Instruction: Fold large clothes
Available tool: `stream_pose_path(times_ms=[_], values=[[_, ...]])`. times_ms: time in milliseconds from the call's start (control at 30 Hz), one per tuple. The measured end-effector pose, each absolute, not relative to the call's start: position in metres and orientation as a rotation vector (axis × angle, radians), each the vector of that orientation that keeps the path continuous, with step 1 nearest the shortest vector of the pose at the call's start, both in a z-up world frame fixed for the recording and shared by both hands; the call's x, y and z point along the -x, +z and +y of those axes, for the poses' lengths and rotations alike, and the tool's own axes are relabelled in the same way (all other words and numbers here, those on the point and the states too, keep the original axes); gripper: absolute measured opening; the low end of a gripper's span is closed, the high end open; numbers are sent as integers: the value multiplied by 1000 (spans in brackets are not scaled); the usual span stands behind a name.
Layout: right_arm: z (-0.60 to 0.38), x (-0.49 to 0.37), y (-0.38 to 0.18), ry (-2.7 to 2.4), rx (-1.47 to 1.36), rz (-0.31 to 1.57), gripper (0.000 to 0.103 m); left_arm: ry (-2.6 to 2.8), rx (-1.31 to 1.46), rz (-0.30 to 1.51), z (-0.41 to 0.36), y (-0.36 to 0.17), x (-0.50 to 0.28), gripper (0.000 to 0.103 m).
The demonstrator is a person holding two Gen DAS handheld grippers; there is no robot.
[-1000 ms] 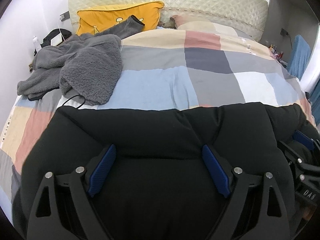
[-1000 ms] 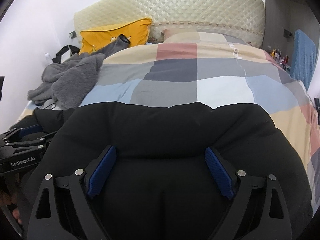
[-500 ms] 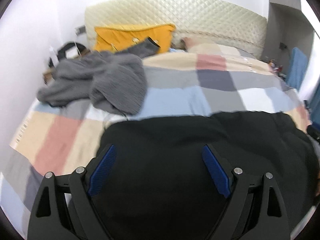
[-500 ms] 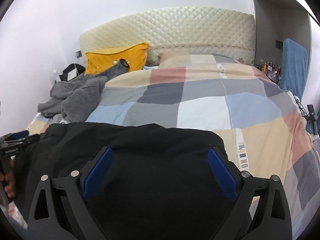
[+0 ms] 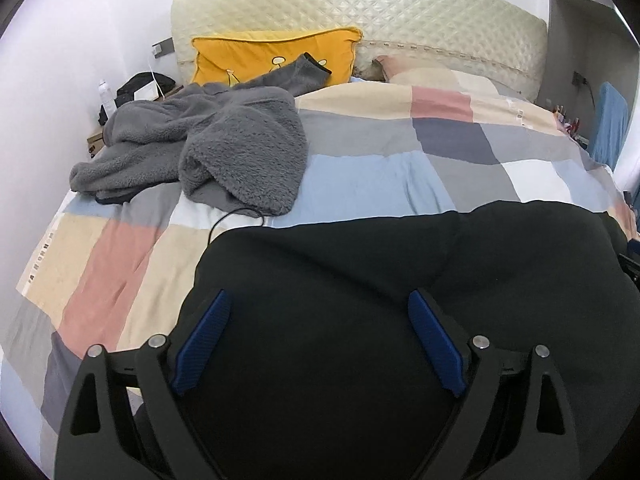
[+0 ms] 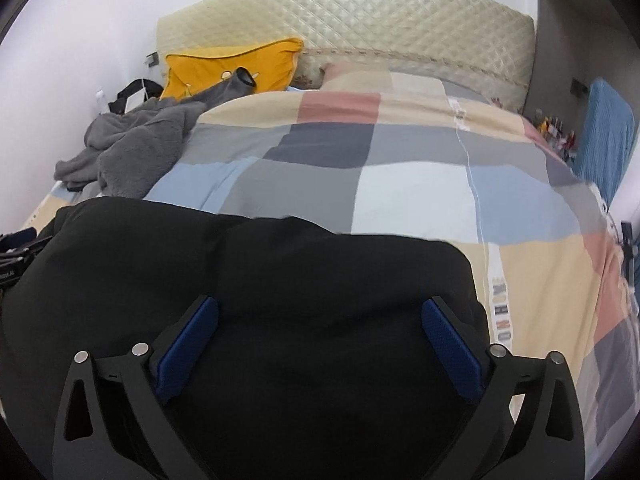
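Note:
A large black padded garment (image 5: 380, 280) lies across the near part of the bed; it also fills the near half of the right wrist view (image 6: 280, 280). My left gripper (image 5: 318, 312) is open, its blue pads (image 5: 202, 340) wide apart over the garment's left part. My right gripper (image 6: 318, 316) is open over the garment's right part, blue pads (image 6: 452, 348) wide apart. Neither holds cloth. The left gripper shows at the left edge of the right wrist view (image 6: 16, 248).
The bed carries a checked quilt (image 5: 380, 168). A grey fleece garment (image 5: 224, 152) lies heaped at the far left. A yellow pillow (image 5: 272, 56) leans on the quilted headboard (image 5: 380, 20). A blue towel (image 6: 604, 136) hangs at the right.
Both grippers have moved back and apart along the garment's edge, so more quilt shows to the left and right of it. The jaws have stayed wide open.

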State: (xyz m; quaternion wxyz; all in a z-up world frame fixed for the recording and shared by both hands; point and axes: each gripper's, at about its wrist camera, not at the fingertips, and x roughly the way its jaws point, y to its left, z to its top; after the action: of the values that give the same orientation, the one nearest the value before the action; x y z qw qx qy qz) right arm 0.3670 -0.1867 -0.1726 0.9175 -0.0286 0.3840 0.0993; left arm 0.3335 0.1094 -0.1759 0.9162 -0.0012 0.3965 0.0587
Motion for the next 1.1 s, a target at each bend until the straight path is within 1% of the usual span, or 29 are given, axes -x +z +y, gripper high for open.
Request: stream_pose_path(times_ms=[200, 400, 633, 767, 900, 1033, 1100], values=[[-217, -367, -188, 182, -19, 804, 102, 163, -29, 819, 118, -177, -333, 92], [-211, -367, -197, 186, -6, 800, 102, 140, 31, 842, 126, -187, -333, 95], [-216, -370, -204, 208, -43, 832, 102, 149, 22, 846, 122, -188, -334, 95], [-218, -370, -194, 195, -67, 865, 102, 166, 15, 845, 122, -183, -331, 95], [-212, -357, -174, 233, -138, 820, 102, 125, 17, 786, 111, -165, -319, 95], [-175, -343, -166, 294, -47, 781, 102, 54, 14, 758, 93, -156, -312, 95], [-160, -337, -170, 289, 28, 754, 102, 62, -38, 782, 85, -165, -315, 95]])
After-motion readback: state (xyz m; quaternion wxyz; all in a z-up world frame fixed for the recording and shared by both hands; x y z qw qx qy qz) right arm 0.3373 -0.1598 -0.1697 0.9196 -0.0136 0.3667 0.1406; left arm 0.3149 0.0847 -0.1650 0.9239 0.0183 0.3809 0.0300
